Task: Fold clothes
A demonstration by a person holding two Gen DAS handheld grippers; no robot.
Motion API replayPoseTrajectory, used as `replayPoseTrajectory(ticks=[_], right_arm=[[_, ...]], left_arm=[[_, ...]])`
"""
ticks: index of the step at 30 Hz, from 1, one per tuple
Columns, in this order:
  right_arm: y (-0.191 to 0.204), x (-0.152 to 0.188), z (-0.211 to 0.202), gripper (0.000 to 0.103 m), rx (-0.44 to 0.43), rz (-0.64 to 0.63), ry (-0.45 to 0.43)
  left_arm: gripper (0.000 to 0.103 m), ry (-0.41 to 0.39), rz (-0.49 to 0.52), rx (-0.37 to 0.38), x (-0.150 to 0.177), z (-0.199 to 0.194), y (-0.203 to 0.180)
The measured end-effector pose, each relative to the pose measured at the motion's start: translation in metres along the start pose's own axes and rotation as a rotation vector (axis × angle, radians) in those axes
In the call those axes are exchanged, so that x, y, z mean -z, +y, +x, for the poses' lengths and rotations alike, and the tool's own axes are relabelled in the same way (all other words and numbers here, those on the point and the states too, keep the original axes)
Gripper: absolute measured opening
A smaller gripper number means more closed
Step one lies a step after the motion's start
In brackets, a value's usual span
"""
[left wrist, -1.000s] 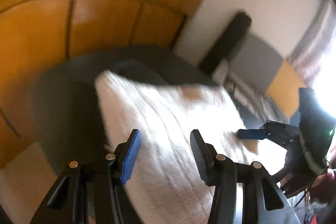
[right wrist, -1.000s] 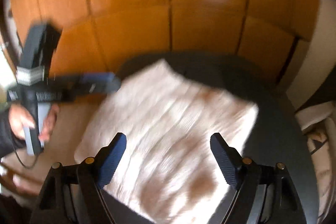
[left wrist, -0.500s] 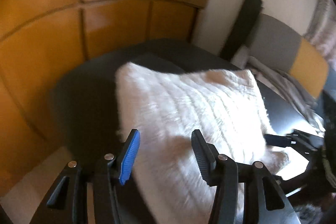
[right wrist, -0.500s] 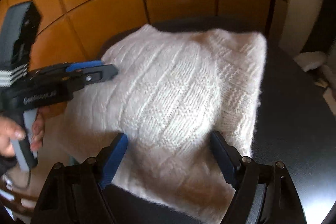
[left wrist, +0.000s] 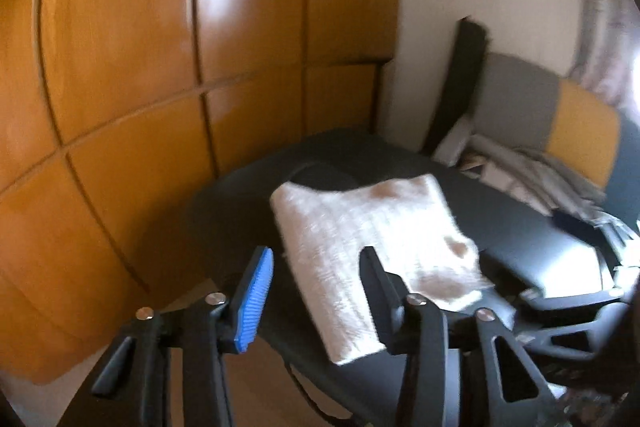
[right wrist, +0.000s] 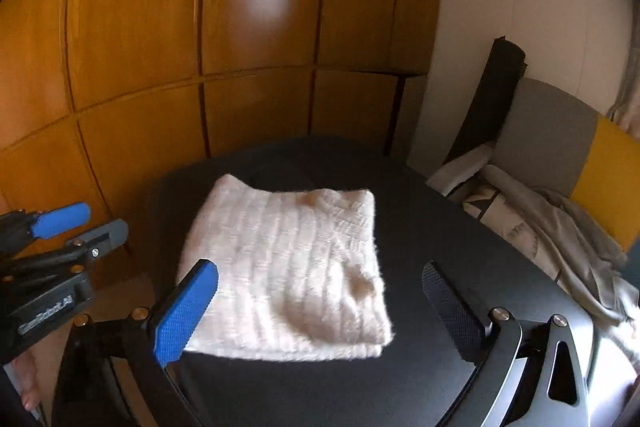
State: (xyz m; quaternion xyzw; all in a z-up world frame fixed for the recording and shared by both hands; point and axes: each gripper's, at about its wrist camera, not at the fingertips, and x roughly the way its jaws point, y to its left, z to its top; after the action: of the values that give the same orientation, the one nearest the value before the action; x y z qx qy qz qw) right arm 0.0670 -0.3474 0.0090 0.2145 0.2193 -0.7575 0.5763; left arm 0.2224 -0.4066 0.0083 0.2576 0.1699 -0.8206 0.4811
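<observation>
Now folded white sweater (right wrist: pixel 288 275) on black table (right wrist: pixel 420 235), right gripper (right wrist: pixel 320 311) opening, empty

The folded knit (right wrist: pixel 288 271) is cream-white with ribbed rows and a few tan blotches, lying on a black bench (right wrist: pixel 440 227). Behind it the wardrobe panels (right wrist: pixel 160 47) are glossy orange-brown. The chair (right wrist: pixel 560 131) is grey and mustard yellow. Each tool carries one blue pad (right wrist: pixel 184 311).

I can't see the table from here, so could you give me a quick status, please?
Left gripper closing, right gripper opening, both empty. White sweater folded on black table. Nothing in the way.
</observation>
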Motion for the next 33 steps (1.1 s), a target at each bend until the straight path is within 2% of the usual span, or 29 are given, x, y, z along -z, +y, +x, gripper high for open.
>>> replayPoseTrajectory(ticks=[2,7,11,22,31,33], right_arm=[[0.013,-0.002,-0.006,0.103,-0.001,-0.006,-0.004],[0.03,0.001,-0.041,0.103,0.086,-0.074,-0.053],[0.041,0.005,-0.054,0.103,0.103,-0.112,-0.076],[0.049,0.013,-0.056,0.103,0.116,-0.139,-0.068],[0.045,0.017,-0.048,0.103,0.104,-0.122,-0.026],[0.045,0.018,-0.046,0.103,0.102,-0.124,-0.015]], left_arm=[[0.038,-0.033,0.013,0.032,-0.008,-0.014,-0.001],[0.038,-0.081,-0.018,0.115,-0.014,-0.041,0.0],[0.038,-0.058,-0.048,0.14,-0.017,-0.037,-0.003],[0.038,-0.032,-0.126,0.116,-0.009,-0.038,0.011],[0.038,-0.071,-0.156,0.024,-0.006,-0.035,0.024],[0.034,-0.078,-0.149,0.005,-0.006,-0.034,0.025]])
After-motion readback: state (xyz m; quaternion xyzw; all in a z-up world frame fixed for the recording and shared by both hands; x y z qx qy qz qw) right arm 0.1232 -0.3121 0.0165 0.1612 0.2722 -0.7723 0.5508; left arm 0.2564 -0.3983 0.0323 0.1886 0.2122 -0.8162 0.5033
